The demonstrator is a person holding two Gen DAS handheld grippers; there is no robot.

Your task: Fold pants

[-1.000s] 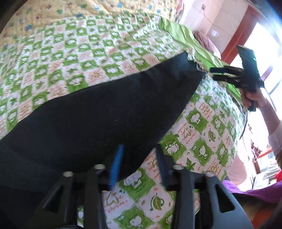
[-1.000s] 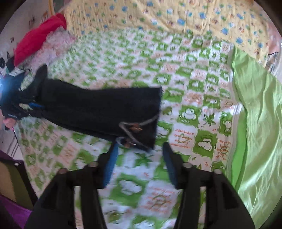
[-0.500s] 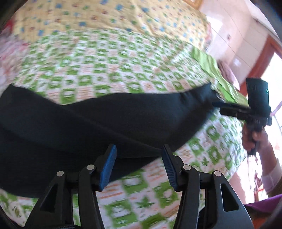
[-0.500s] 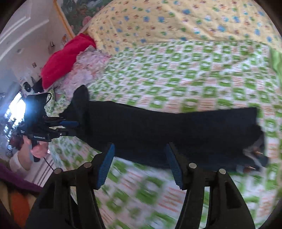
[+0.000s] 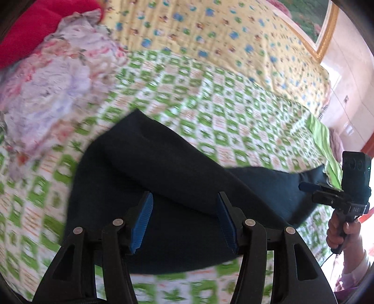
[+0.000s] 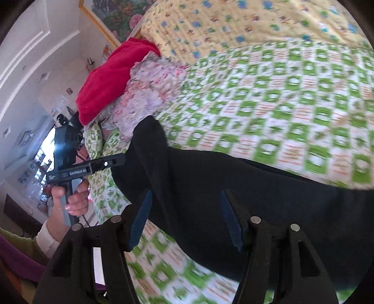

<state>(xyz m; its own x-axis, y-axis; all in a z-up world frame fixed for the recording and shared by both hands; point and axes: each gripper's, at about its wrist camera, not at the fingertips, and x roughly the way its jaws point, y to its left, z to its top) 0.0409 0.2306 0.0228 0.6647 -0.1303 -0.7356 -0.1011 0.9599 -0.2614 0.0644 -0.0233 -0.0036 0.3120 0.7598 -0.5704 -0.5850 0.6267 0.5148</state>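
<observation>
Black pants (image 5: 140, 152) lie stretched across the green-checked bed sheet (image 5: 222, 112), one layer lapped over another near the pillow end. My left gripper (image 5: 184, 195) hovers above them; its jaws are opening, and no cloth is pinched between the blue pads. From the right wrist view it shows at the left (image 6: 118, 160), by the pants' end, held in a hand. My right gripper (image 6: 187, 194) is open over the pants (image 6: 257, 182), gripping nothing. The left wrist view shows it at the right edge (image 5: 308, 187), near the pants' other end.
A red pillow (image 6: 109, 77) and a floral cloth (image 5: 58, 88) lie at the head of the bed. A yellow patterned quilt (image 5: 210, 35) covers the far side. A plain green strip (image 5: 325, 145) runs along one bed edge. A framed picture (image 6: 116, 16) hangs on the wall.
Both grippers have swept along the pants toward the pillow end, and the views have swung with them. The left jaws have widened. The right jaws look the same.
</observation>
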